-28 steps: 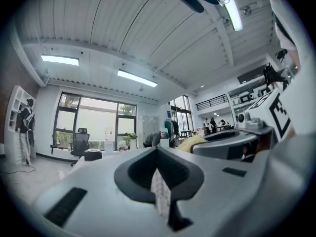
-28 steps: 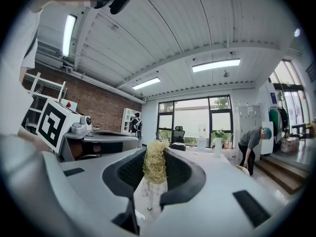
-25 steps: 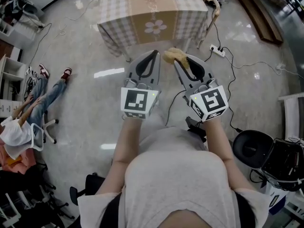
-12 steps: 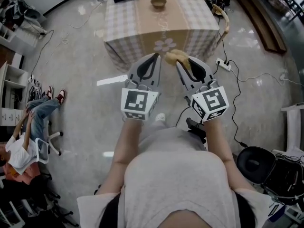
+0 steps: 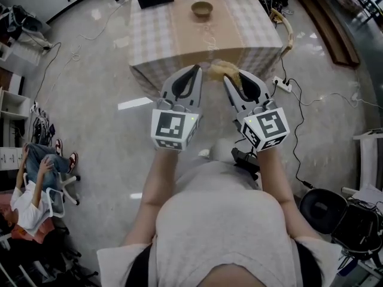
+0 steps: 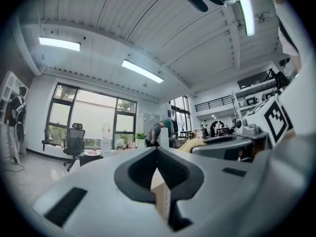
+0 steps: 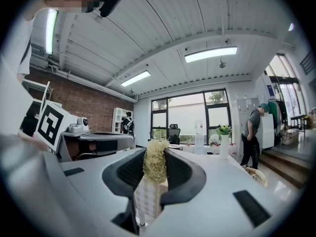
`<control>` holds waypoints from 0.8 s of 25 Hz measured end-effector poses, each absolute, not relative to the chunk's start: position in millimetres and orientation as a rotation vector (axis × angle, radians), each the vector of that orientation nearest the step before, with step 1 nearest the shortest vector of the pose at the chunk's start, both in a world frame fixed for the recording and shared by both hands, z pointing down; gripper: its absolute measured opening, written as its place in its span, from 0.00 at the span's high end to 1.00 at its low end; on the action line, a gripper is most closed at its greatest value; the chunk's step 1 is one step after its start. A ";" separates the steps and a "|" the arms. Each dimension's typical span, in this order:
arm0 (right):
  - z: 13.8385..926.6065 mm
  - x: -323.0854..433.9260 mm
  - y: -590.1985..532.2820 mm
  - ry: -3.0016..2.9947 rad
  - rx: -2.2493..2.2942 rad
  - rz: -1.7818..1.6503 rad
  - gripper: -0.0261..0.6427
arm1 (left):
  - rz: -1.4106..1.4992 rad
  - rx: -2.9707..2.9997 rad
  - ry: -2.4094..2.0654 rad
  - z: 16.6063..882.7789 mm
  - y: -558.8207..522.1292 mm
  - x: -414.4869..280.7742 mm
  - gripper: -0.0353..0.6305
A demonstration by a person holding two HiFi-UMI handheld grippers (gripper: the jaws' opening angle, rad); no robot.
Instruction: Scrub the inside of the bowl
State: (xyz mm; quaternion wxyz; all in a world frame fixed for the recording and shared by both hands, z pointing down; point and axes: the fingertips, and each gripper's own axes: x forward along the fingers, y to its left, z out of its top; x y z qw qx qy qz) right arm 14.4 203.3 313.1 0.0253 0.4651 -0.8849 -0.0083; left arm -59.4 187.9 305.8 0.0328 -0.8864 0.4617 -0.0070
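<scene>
The grey left gripper, mid-frame in the head view, has its jaws pressed together with nothing between them. Just beside it, the right gripper is clamped on a tan, fibrous scrub pad that pokes out past its tips. The small brown round bowl sits at top centre on the checked-cloth table, well apart from both grippers.

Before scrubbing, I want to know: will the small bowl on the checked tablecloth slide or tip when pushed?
The bowl looks small and stands free on the tablecloth, so it would probably slide unless steadied. Its rounded sides suggest a push on the rim may tip it.
</scene>
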 end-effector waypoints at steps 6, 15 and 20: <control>319.9 12.9 170.3 -2.723 1.437 0.006 0.81 | -0.033 -2.748 1.439 314.3 158.2 -64.5 0.93; 321.7 20.7 97.8 -2.736 1.398 0.024 0.81 | -0.074 -2.758 1.459 319.3 86.3 -53.0 0.93; 321.5 30.0 47.4 -2.754 1.367 0.019 0.81 | -0.082 -2.737 1.478 317.6 35.1 -40.5 0.93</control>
